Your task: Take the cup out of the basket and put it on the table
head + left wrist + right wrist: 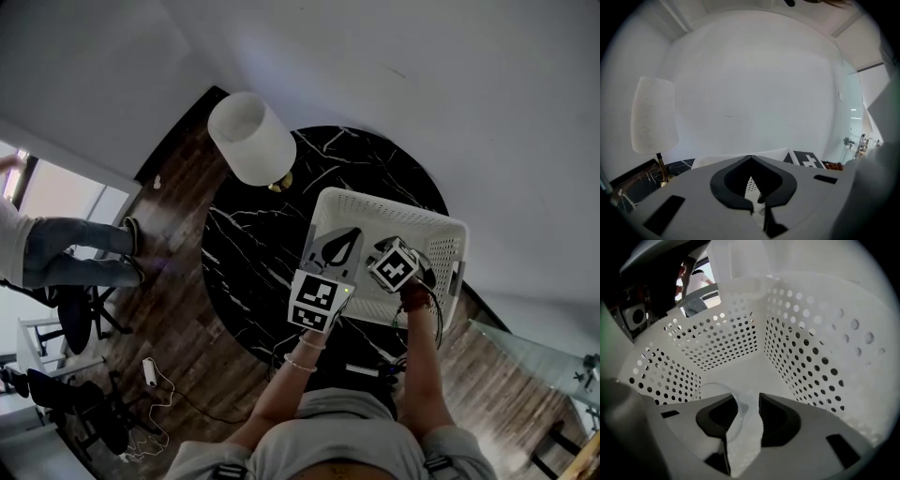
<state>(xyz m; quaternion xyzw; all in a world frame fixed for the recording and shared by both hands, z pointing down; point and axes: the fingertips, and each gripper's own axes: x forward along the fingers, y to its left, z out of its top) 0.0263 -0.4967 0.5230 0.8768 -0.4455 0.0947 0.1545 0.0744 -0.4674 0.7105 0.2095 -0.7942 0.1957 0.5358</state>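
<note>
A white perforated basket (pixel 384 204) stands on the right side of a round black marble table (pixel 248 262). In the right gripper view a clear plastic cup (pixel 715 391) lies on the basket's floor (pixel 736 364), its rim against the left finger. My right gripper (pixel 747 398) points steeply down into the basket, open, with the cup's edge in the gap between the pads. Its marker cube (pixel 394 266) hides the jaws in the head view. My left gripper (pixel 349 236) hovers over the basket's near left part with its tips together and nothing in it.
A lamp with a white shade (pixel 251 139) stands at the table's far left edge, also in the left gripper view (pixel 653 115). A person's legs (pixel 80 251) and a chair are on the wood floor at left. A white wall lies beyond.
</note>
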